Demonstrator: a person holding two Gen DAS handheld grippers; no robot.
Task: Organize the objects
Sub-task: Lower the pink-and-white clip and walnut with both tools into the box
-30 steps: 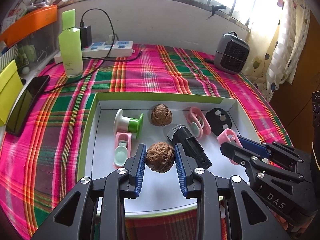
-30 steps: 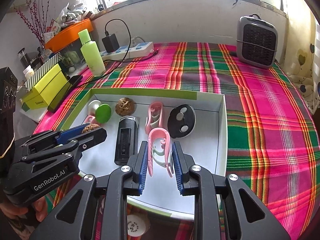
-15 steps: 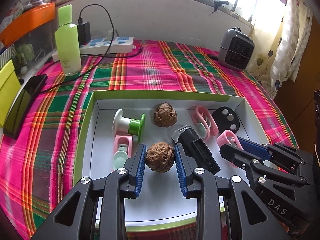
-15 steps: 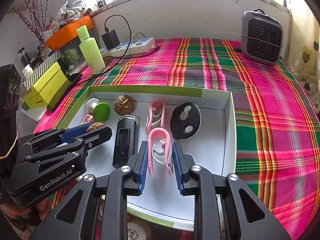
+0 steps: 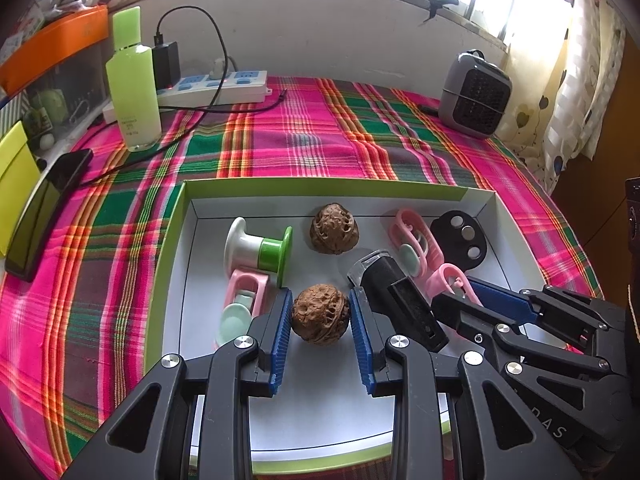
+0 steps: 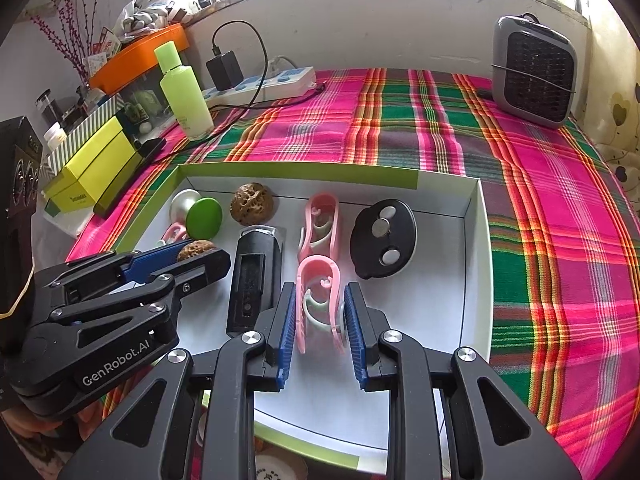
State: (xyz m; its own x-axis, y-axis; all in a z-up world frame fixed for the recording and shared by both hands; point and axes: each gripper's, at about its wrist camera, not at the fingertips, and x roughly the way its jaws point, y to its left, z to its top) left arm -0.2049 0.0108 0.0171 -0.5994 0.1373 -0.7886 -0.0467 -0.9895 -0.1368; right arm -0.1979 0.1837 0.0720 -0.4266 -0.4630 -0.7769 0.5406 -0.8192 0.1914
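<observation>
A shallow white box with a green rim (image 5: pixel 182 216) (image 6: pixel 476 216) holds the objects. My left gripper (image 5: pixel 319 316) is shut on a brown walnut (image 5: pixel 320 314) just above the box floor; it shows in the right wrist view (image 6: pixel 192 250) too. My right gripper (image 6: pixel 319 312) is shut on a pink clip (image 6: pixel 318 300), seen also in the left wrist view (image 5: pixel 450 280). In the box lie a second walnut (image 5: pixel 334 229), a white and green spool (image 5: pixel 260 250), another pink clip (image 5: pixel 414 240), a pink clip at the left (image 5: pixel 240 306), a black device (image 5: pixel 400 296) and a black disc (image 5: pixel 460 238).
The box sits on a plaid cloth (image 5: pixel 320 132). A green bottle (image 5: pixel 134 80), a power strip (image 5: pixel 216 88) with a charger, and a phone (image 5: pixel 44 208) stand at the back left. A grey heater (image 5: pixel 474 94) is at the back right. Yellow boxes (image 6: pixel 92 168) lie at the left.
Both grippers keep their hold and have drawn slightly back and up from the box; the objects in the box have not moved.
</observation>
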